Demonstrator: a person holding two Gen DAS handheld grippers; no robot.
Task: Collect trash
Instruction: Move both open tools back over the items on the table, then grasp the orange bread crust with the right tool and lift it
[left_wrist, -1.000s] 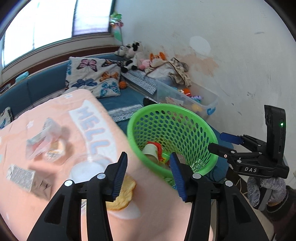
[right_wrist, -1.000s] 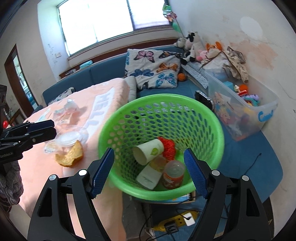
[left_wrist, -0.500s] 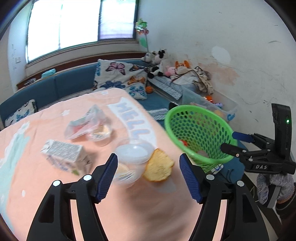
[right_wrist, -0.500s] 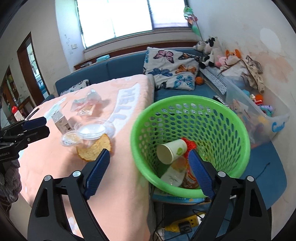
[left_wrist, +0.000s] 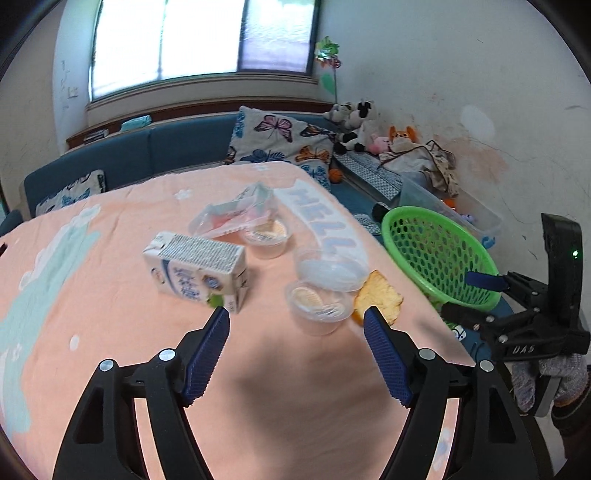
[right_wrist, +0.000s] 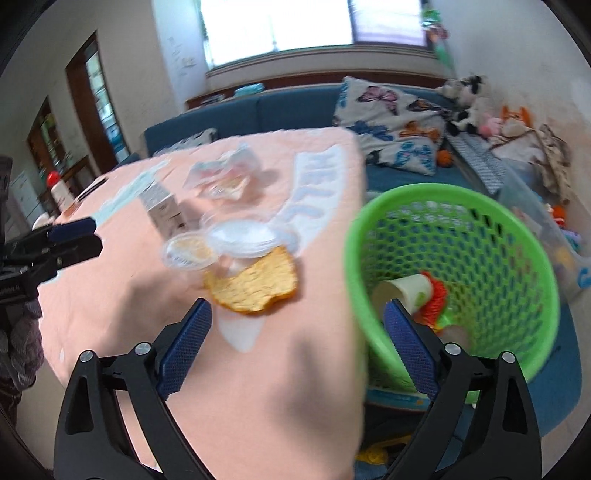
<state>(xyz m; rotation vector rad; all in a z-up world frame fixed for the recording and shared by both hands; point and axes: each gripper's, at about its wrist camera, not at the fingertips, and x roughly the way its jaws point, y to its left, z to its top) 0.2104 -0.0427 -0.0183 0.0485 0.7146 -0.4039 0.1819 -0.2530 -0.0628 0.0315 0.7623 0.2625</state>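
Our left gripper (left_wrist: 296, 319), jaws just widening and empty, faces a cup (left_wrist: 318, 306); our right gripper (right_wrist: 297, 310), likewise, faces bread (right_wrist: 255, 286). The basket (right_wrist: 454, 199) holds a paper cup (right_wrist: 402, 291).

You have one green basket (left_wrist: 436, 251) beside the table (left_wrist: 110, 314). On the table near it you see one milk carton (left_wrist: 195, 271), three clear plastic cups (left_wrist: 319, 306), one bread piece (left_wrist: 376, 295) and one crumpled wrapper (left_wrist: 232, 218). Inside the basket lies one paper cup (right_wrist: 402, 290).
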